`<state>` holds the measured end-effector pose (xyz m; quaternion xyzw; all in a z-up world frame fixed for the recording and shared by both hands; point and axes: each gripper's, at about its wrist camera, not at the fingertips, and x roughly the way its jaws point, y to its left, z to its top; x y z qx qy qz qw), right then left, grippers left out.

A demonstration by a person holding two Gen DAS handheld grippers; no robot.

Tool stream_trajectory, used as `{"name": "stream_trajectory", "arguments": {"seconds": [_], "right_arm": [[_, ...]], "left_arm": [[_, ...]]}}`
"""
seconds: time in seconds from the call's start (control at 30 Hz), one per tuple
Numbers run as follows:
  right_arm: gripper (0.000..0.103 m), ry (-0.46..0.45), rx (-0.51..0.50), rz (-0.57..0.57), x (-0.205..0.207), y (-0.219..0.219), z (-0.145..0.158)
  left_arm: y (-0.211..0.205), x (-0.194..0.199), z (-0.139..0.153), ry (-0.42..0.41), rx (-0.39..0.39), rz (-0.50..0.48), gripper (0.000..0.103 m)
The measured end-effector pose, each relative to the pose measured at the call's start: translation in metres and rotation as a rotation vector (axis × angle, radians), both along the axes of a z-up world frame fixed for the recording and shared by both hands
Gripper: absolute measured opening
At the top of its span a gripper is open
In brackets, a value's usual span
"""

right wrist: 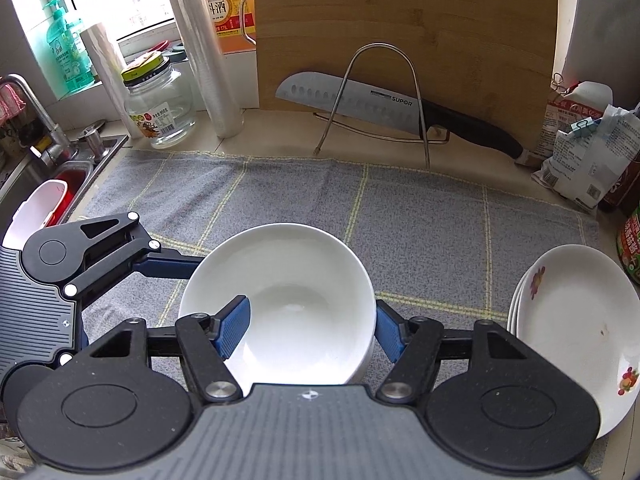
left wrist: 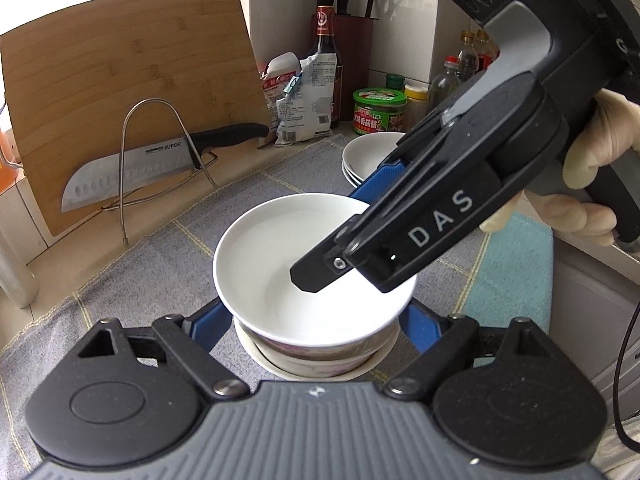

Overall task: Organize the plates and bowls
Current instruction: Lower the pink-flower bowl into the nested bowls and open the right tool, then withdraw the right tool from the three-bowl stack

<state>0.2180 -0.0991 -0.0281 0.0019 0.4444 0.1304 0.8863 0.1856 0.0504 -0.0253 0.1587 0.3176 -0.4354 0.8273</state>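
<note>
white bowl point(right wrist: 280, 300) btwn right gripper point(right wrist: 308, 328) fingers, atop bowl stack point(left wrist: 316, 360).

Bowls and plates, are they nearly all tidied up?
Nearly. Done: the plates sit in one pile, and the bowls are stacked. In hand: the right gripper has one finger inside the top bowl, one outside; it looks set on the stack, which the left gripper straddles. Left: letting go of it.

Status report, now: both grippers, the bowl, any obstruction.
Right gripper pinching white bowl rim, one finger inside. Left gripper straddling bowl stack, grip unclear. Plate stack beside, clear of bowls.
</note>
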Motion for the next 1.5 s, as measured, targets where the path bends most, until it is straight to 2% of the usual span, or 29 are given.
{"name": "stream_trajectory", "arguments": {"seconds": [0.57,0.7,0.77,0.83,0.93,1.23,1.5], "right_arm": [[0.072,0.023,0.002,-0.001,0.006,0.000,-0.007],[0.079,0.022,0.012,0.004,0.007,0.000,-0.007],[0.083,0.007,0.001,0.014,0.006,0.002,-0.007],[0.093,-0.008,0.004,0.015,0.005,0.004,-0.004],[0.098,-0.039,0.002,0.019,0.002,0.005,0.001],[0.103,-0.092,-0.003,0.002,-0.022,0.003,0.010],[0.103,-0.096,-0.043,-0.082,-0.047,0.005,0.005]], "left_arm": [[-0.002,0.003,-0.006,0.023,0.005,-0.007,0.090],[-0.003,0.001,-0.007,0.012,0.014,-0.014,0.092],[-0.002,-0.001,-0.006,-0.003,0.006,-0.019,0.096],[0.002,-0.003,-0.003,-0.011,-0.015,-0.021,0.098],[0.008,-0.004,0.000,-0.020,-0.027,-0.023,0.100],[0.029,-0.010,-0.007,-0.012,0.032,-0.007,0.100],[0.040,-0.006,-0.020,0.035,0.069,-0.012,0.100]]}}
